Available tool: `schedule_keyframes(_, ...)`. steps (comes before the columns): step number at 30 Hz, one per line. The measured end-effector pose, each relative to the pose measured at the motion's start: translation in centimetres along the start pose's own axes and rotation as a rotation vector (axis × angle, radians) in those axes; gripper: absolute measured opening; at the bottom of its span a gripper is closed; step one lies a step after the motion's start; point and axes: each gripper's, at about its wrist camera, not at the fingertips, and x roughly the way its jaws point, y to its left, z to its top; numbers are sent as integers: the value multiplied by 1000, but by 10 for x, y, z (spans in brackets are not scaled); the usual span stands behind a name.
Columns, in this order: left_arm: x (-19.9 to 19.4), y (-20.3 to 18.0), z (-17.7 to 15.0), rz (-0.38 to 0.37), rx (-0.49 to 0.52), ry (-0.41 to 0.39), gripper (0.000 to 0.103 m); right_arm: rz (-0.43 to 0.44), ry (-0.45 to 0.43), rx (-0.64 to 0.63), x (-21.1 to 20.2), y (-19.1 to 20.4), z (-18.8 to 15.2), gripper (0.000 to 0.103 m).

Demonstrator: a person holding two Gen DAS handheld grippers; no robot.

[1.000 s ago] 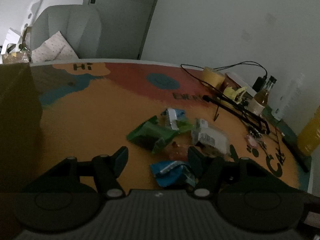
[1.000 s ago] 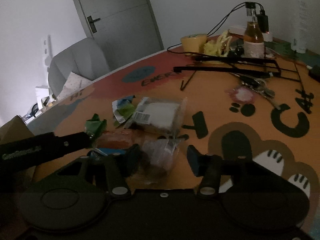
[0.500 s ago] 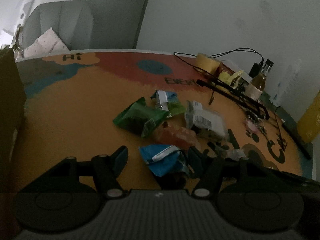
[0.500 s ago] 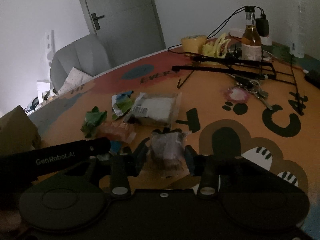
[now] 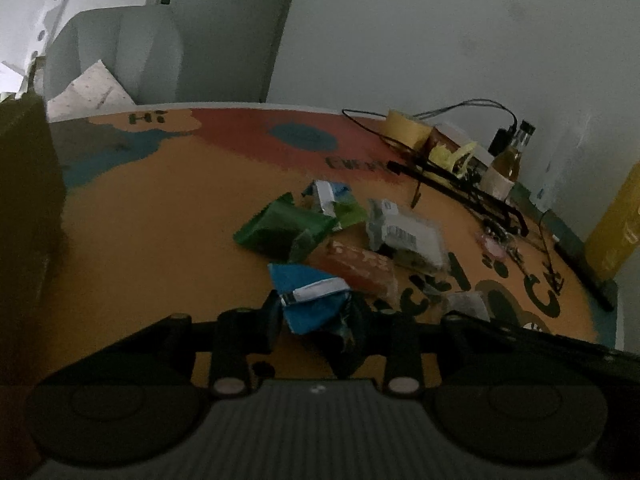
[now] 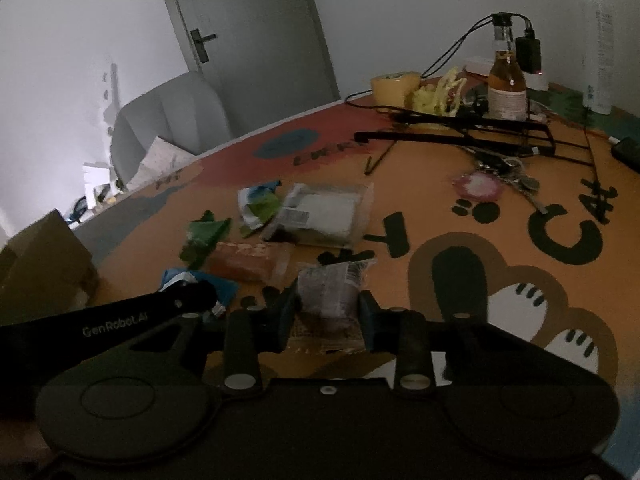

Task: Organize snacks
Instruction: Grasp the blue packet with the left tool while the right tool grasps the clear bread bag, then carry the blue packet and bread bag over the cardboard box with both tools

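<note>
Several snack packets lie in a loose heap on the orange printed table (image 5: 160, 240). A crumpled blue packet (image 5: 308, 300) sits between the fingers of my left gripper (image 5: 314, 318), whose jaws are closing and pressing on both its sides. My right gripper (image 6: 327, 312) is closing too, its pads against a clear packet with dark contents (image 6: 328, 288). Beyond them lie a green packet (image 5: 280, 228), an orange-red packet (image 5: 356, 268), a clear packet with white contents (image 6: 324, 216) and a small blue-green packet (image 5: 332, 200). The left gripper's body (image 6: 120, 324) crosses the right wrist view.
A brown cardboard box (image 5: 24, 208) stands at the table's left. At the back right are a black wire rack (image 6: 480, 136), a glass bottle (image 6: 507, 88), a yellow tape roll (image 6: 394, 88), keys (image 6: 504, 172) and a tall yellow bottle (image 5: 616, 232). A grey chair (image 5: 116, 52) stands behind.
The left gripper came forward over the blue packet and its jaws narrowed onto it. The right gripper's jaws drew in around the clear dark packet.
</note>
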Motion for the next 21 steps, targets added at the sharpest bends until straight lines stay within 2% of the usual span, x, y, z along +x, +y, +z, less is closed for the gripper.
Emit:
schedule_keyframes(8, -43, 12, 13, 25, -14, -71, 33, 79, -44, -3, -13, 25, 9, 32)
schedule_keyframes(21, -109, 51, 29, 109, -47, -176, 33, 216, -93, -55, -27, 86, 25, 32)
